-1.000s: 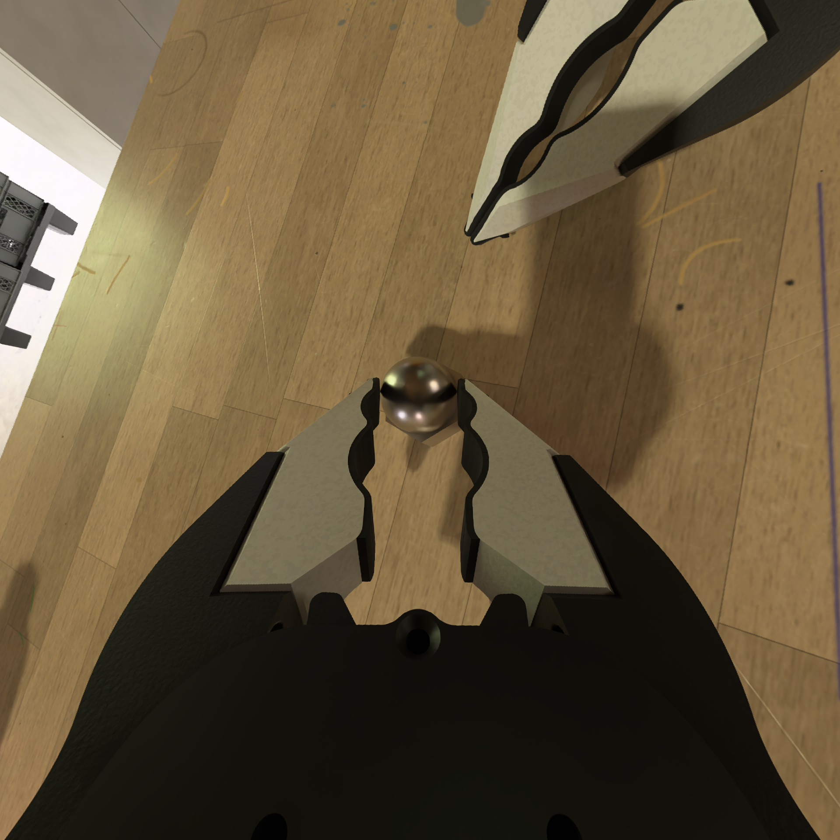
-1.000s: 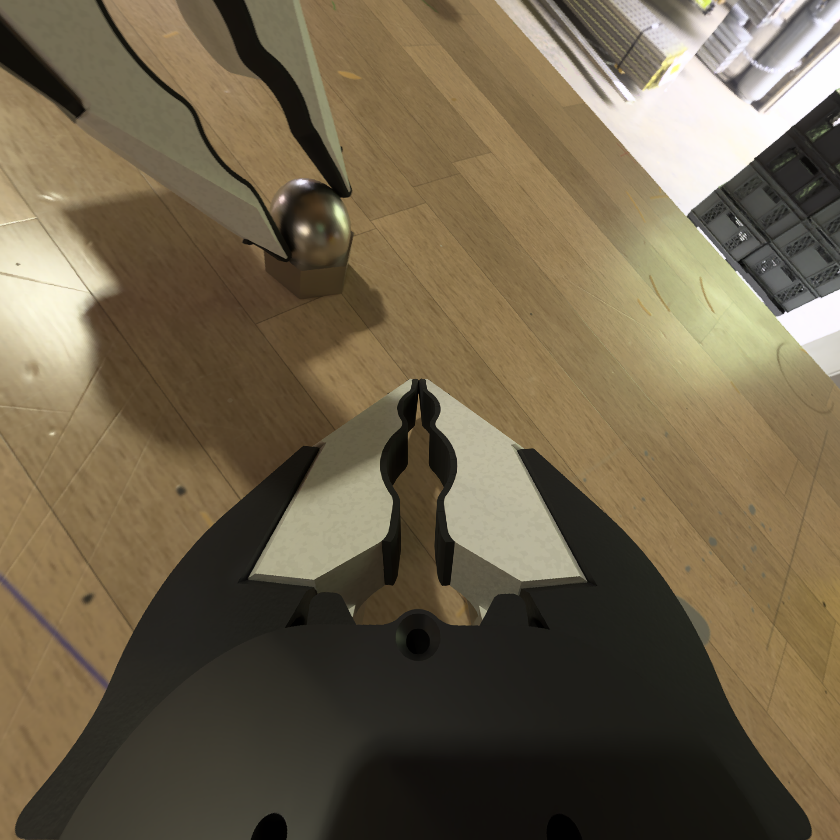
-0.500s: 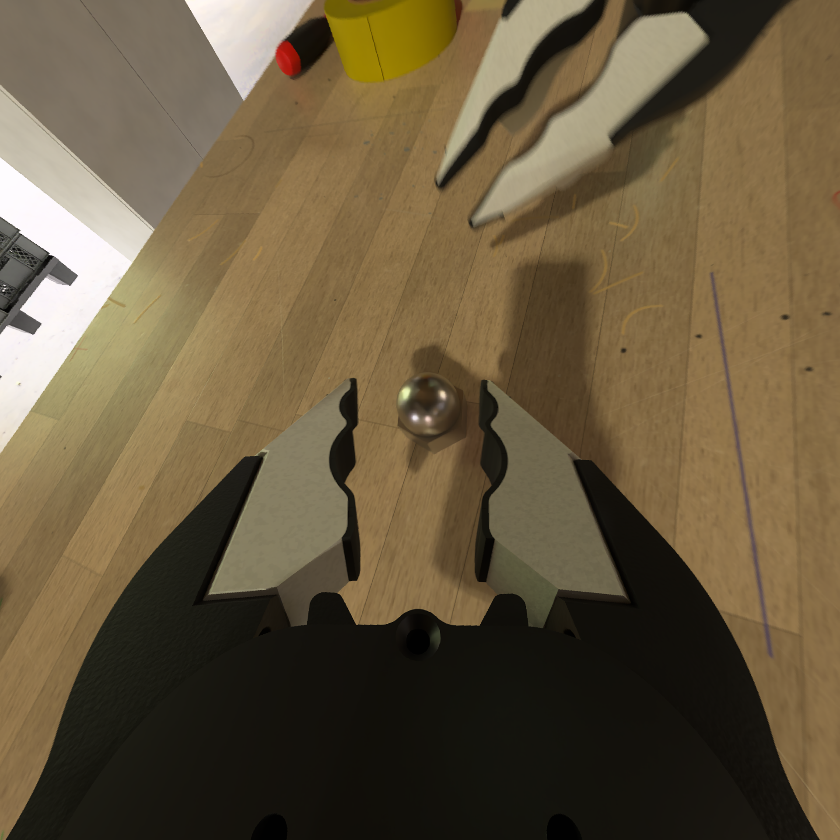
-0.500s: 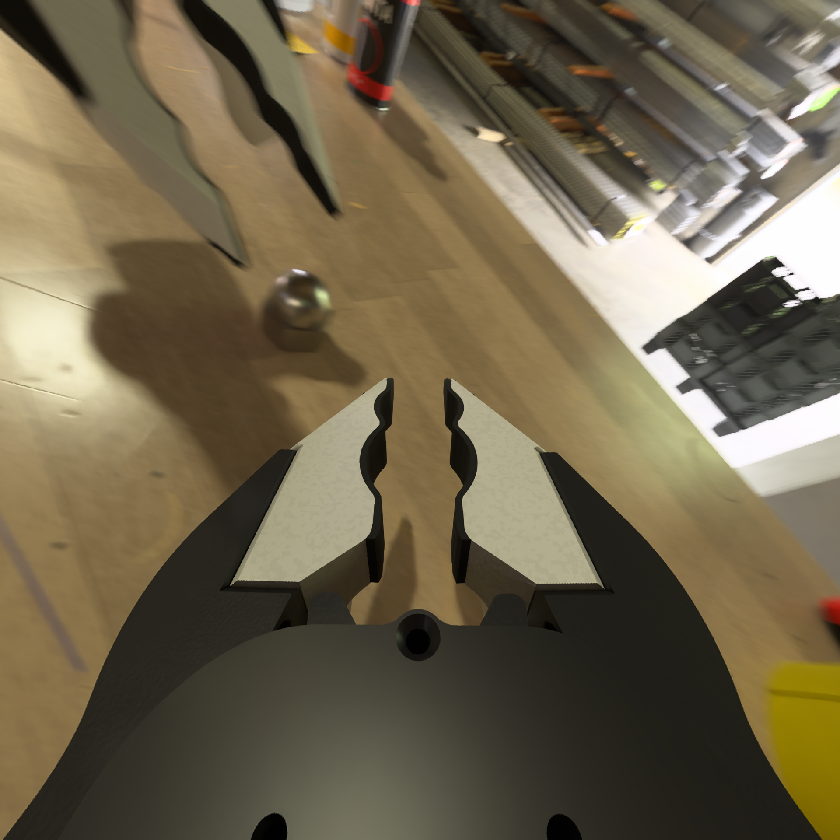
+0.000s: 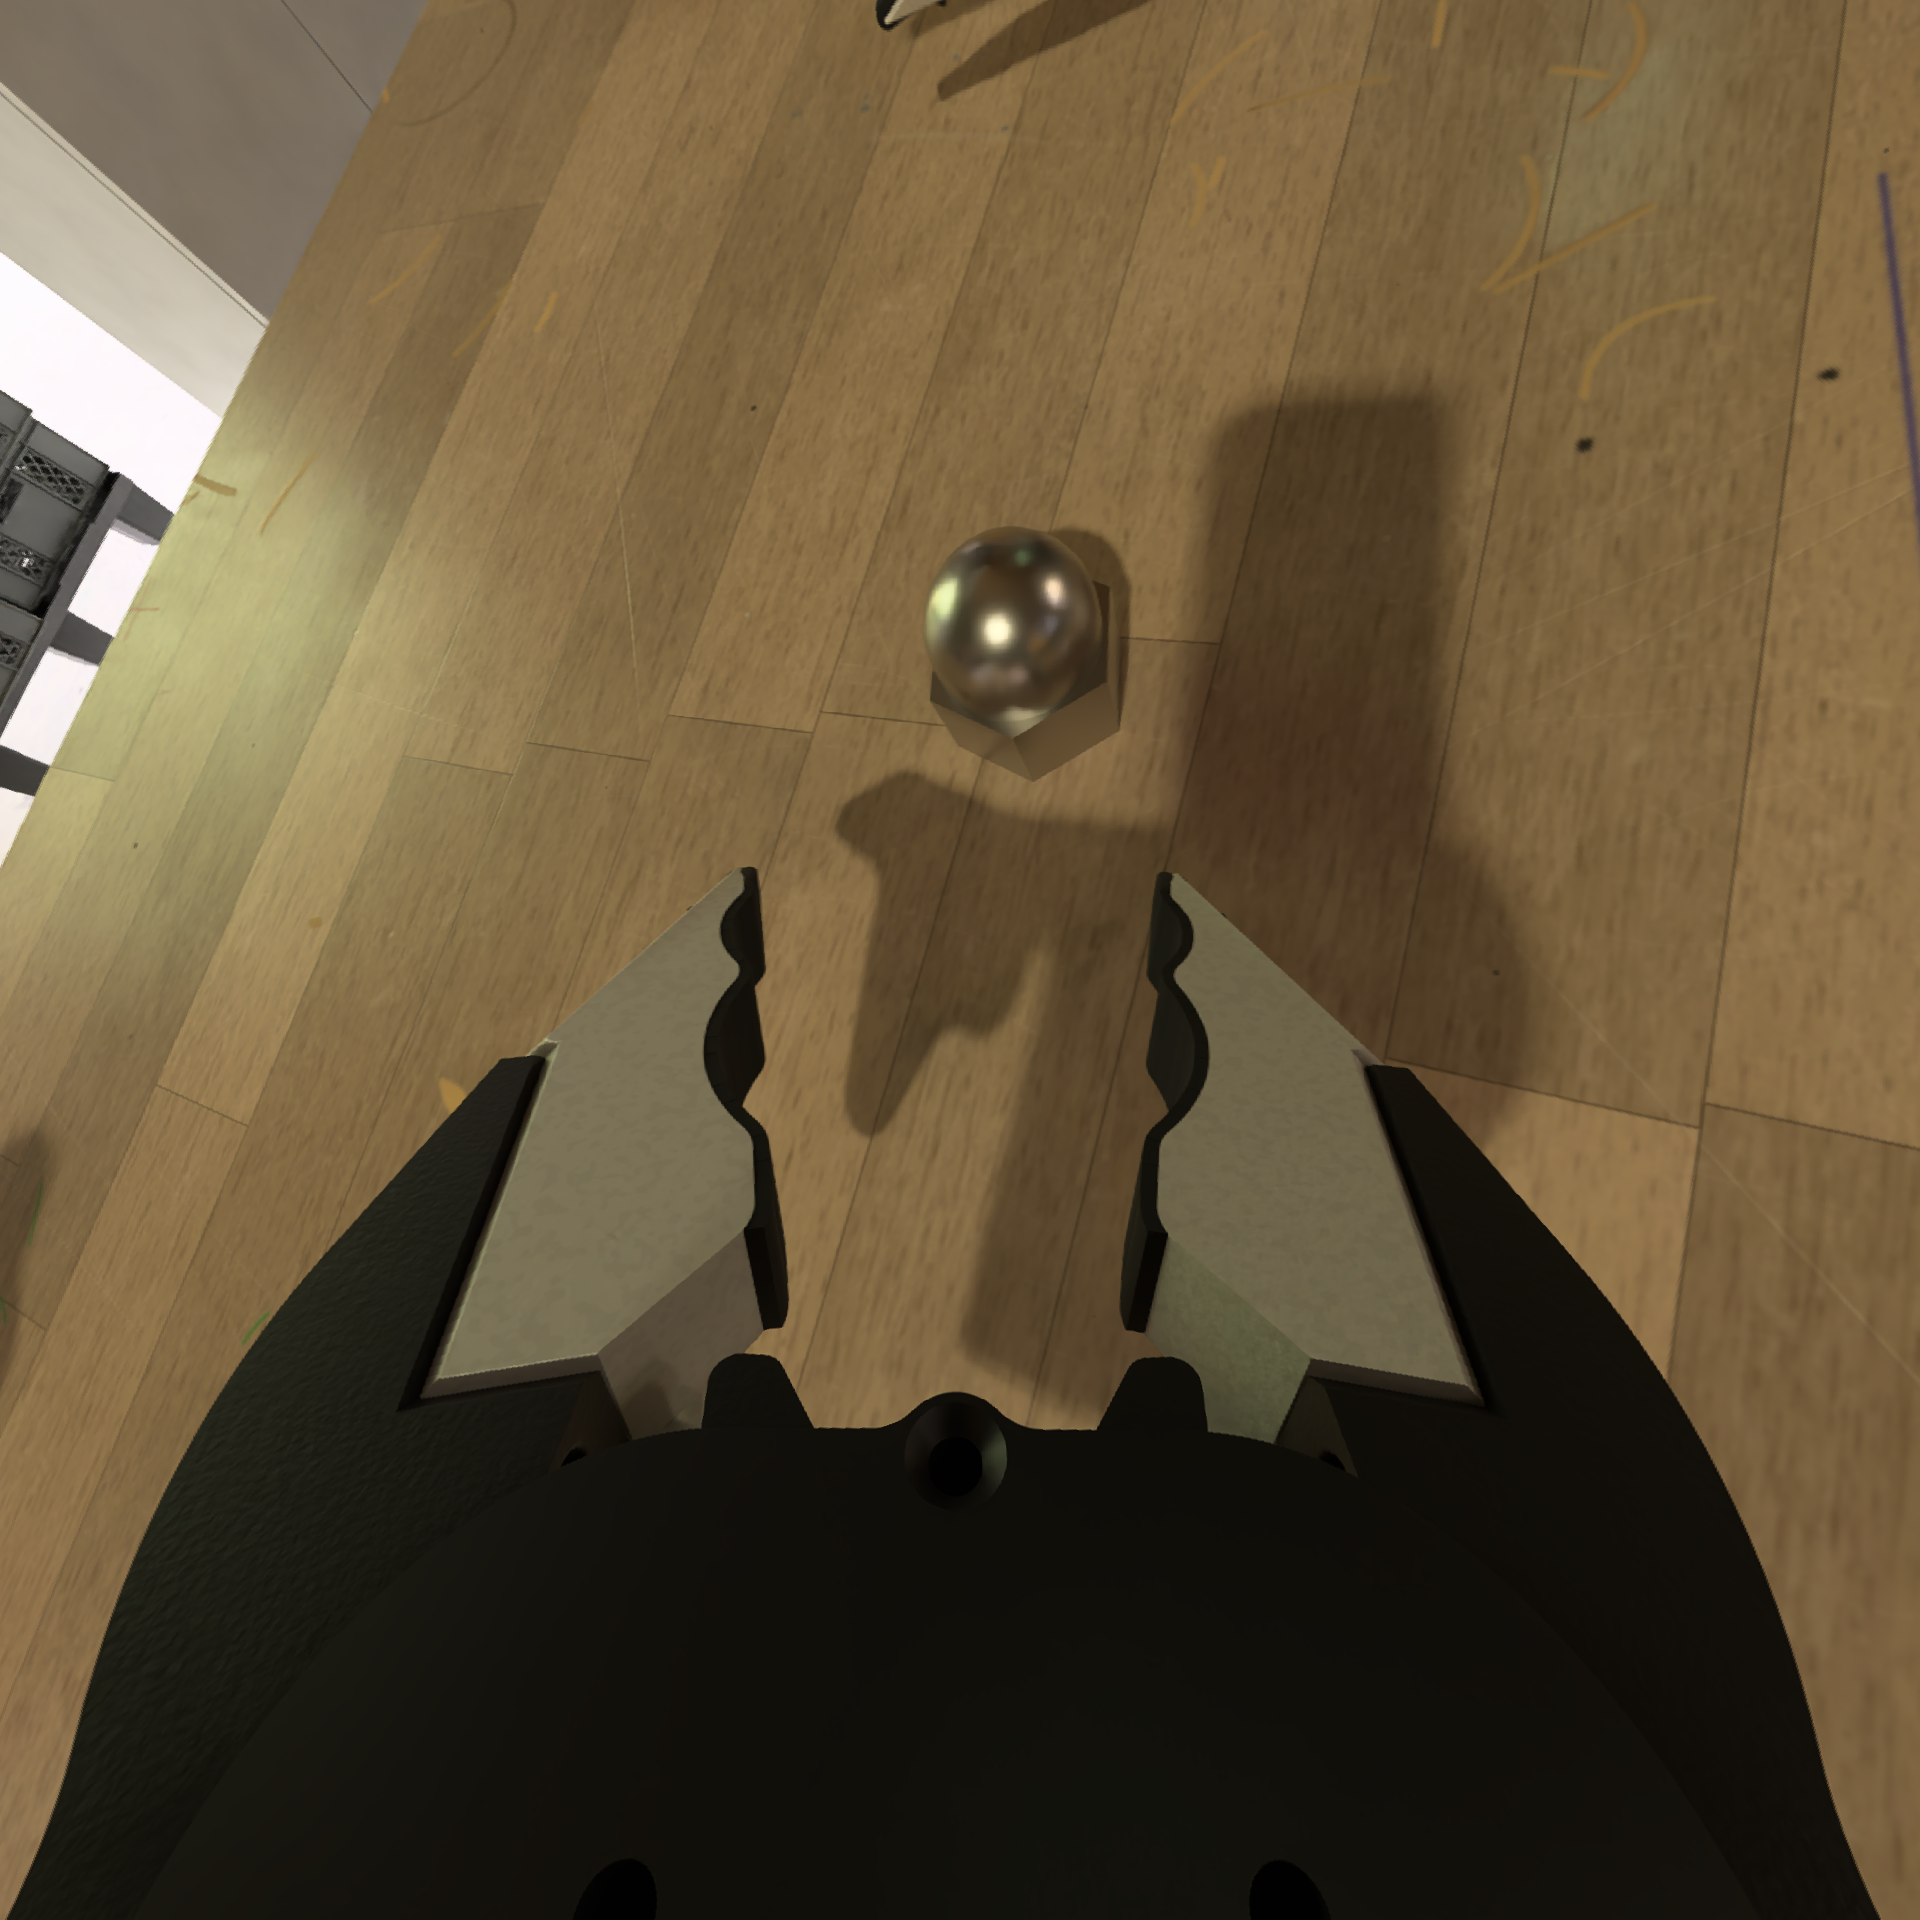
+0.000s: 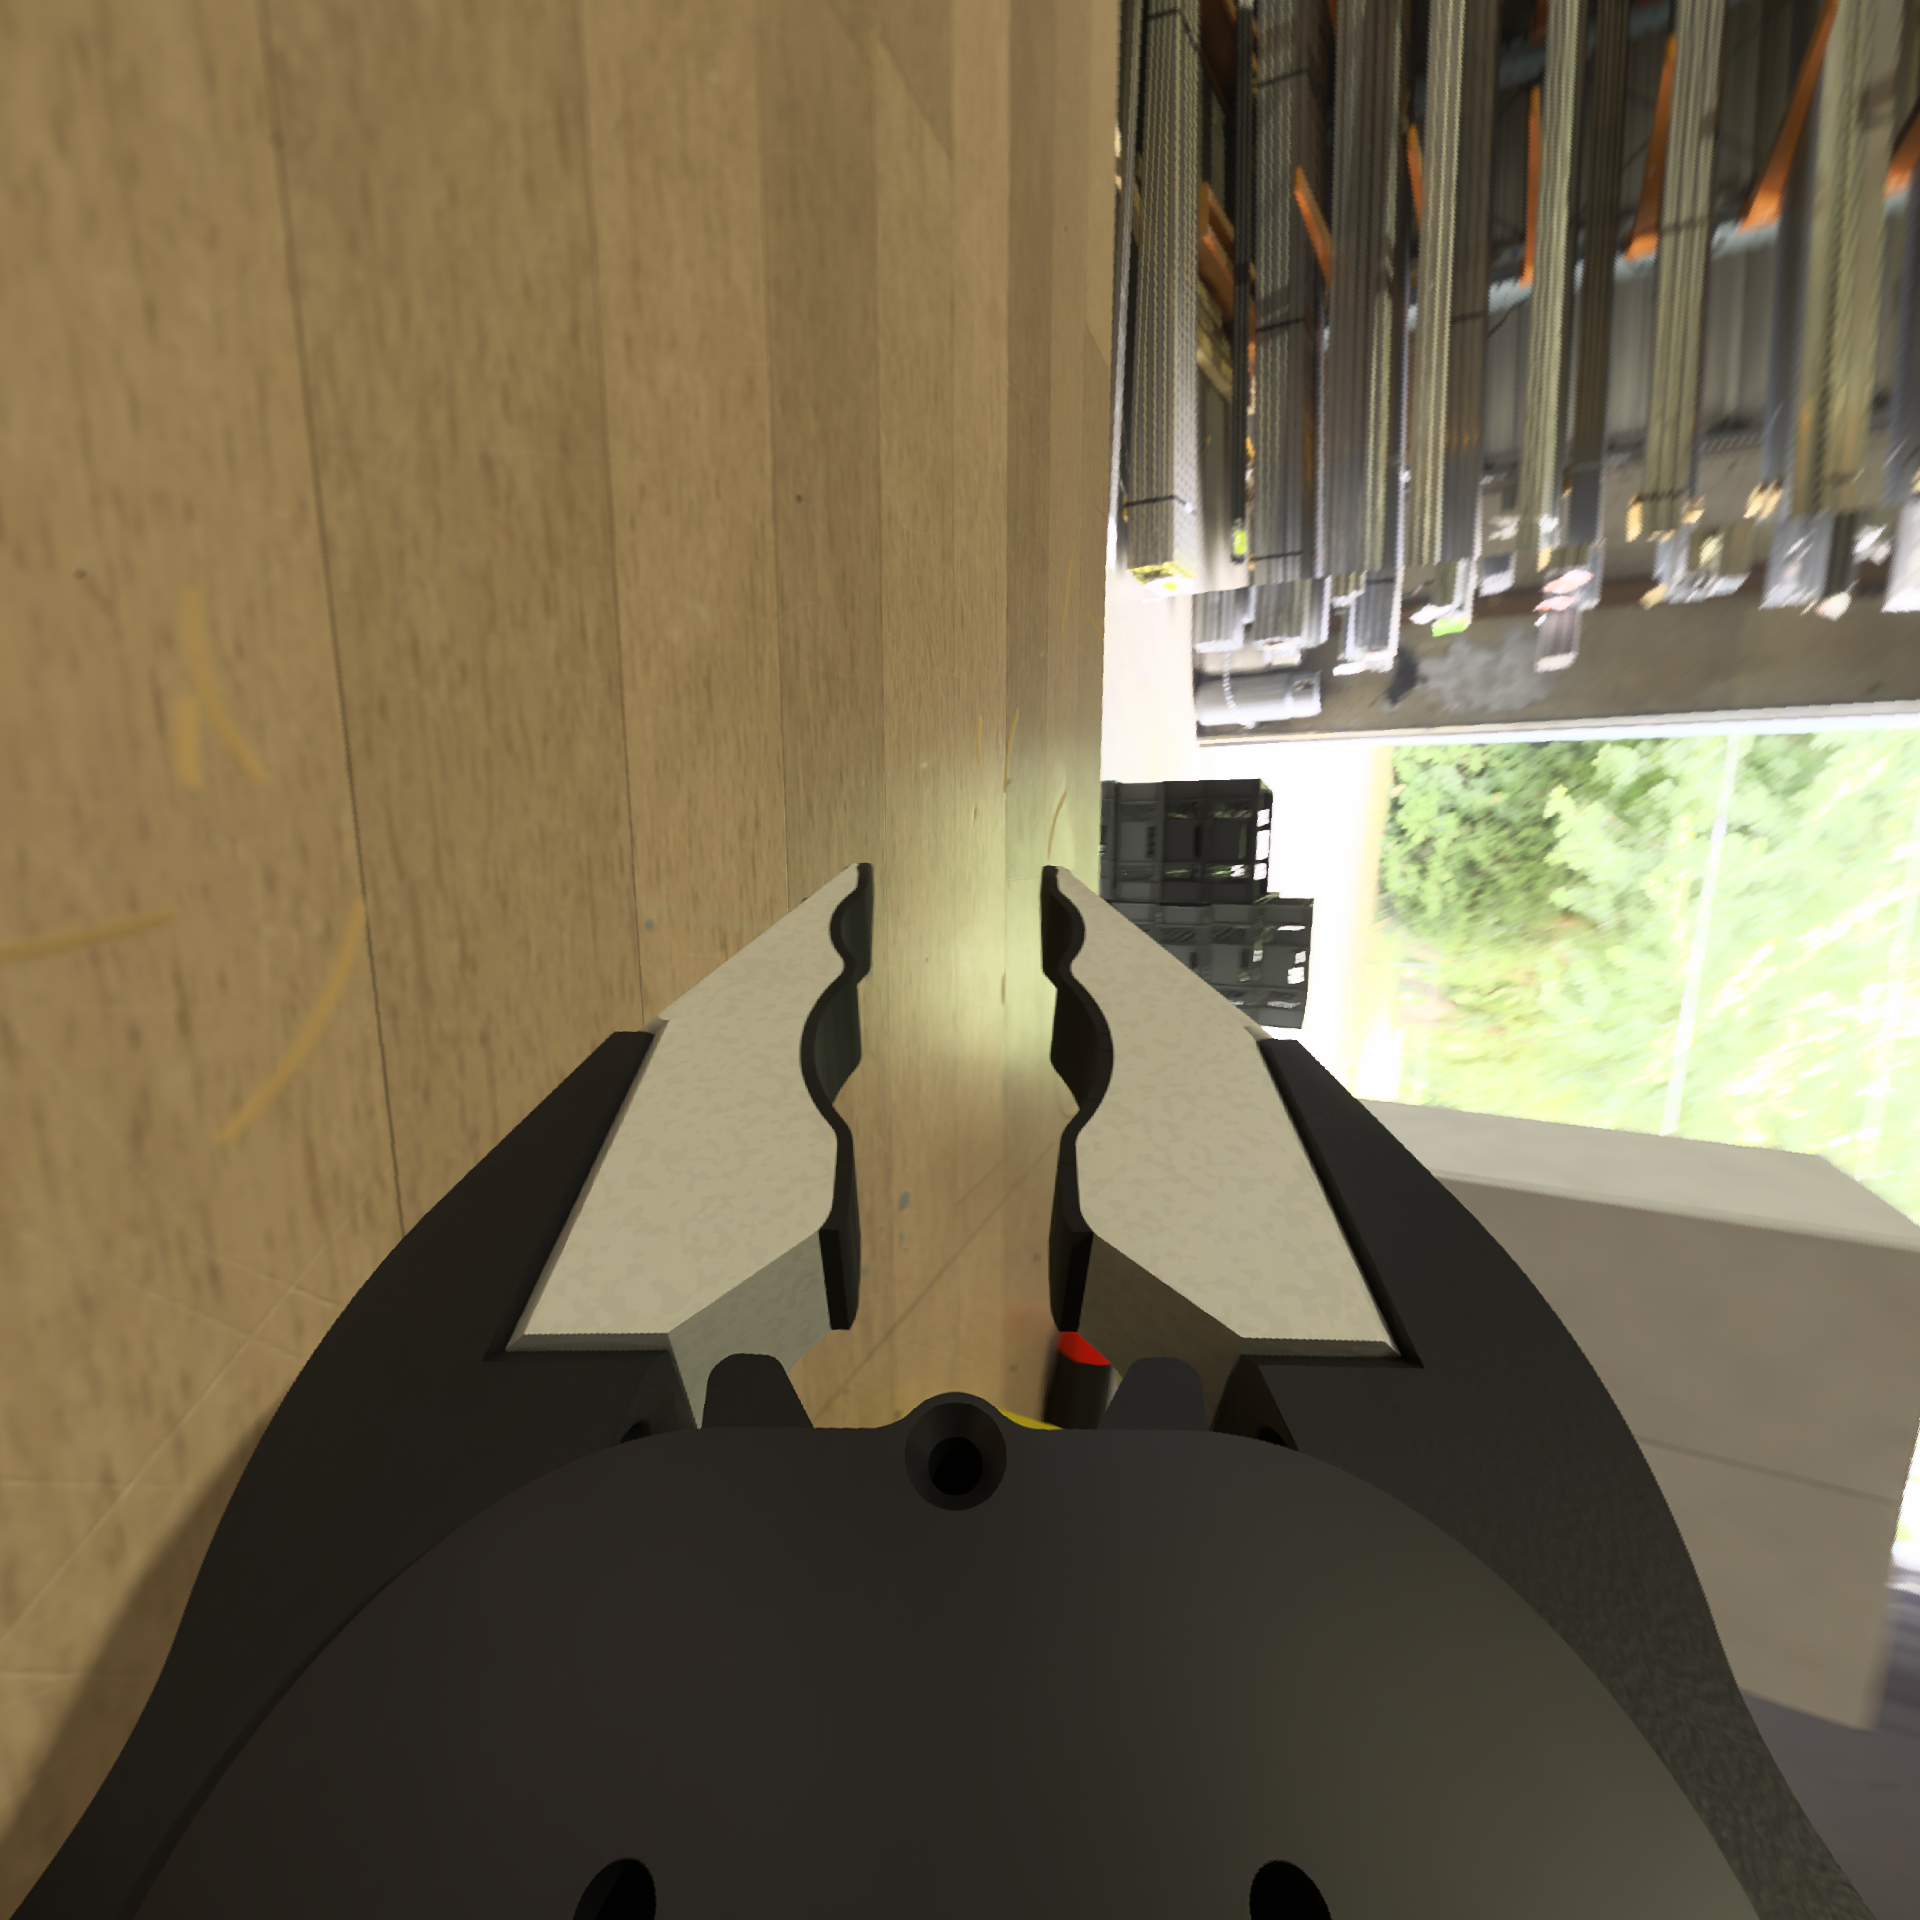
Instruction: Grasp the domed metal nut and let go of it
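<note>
Wooden planks [image 5: 540, 644] fill the left wrist view. Left gripper [image 5: 956, 883] stands with jaws wide apart and empty; the nut [image 5: 1023, 649] sits upright on the planks just ahead of its tips, untouched. Right wrist view: right gripper [image 6: 956, 878] also parted and empty, facing the plank edge, shelving [image 6: 1507, 312] and crates [image 6: 1195, 883] beyond; no nut visible. Release appears done; next is only to back clear without knocking it.
</note>
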You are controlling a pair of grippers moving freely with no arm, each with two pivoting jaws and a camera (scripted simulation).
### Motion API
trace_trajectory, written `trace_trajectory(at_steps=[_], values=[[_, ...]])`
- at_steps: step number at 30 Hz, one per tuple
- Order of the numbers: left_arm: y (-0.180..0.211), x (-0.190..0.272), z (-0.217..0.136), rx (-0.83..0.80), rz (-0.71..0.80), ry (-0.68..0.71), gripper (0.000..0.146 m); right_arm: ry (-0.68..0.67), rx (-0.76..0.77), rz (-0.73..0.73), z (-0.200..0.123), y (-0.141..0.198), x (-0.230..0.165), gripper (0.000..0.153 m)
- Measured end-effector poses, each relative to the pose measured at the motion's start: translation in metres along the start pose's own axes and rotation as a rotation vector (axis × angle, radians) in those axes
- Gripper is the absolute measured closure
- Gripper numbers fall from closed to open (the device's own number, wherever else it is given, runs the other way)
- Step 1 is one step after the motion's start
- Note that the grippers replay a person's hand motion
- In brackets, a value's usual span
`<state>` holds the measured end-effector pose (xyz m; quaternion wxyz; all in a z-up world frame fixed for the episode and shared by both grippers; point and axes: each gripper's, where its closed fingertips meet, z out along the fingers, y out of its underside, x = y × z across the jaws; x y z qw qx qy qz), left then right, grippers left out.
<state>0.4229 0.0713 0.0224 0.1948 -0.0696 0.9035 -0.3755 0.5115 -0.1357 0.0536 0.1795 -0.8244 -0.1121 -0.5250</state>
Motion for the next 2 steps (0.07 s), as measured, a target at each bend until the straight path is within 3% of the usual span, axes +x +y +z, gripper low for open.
trace_trajectory(at_steps=[2], values=[[0.0003,-0.0035,-0.0014,0.022,-0.013,0.008,0.078,0.009,-0.005,-0.083,-0.0002,-0.0023,-0.0023,0.132]])
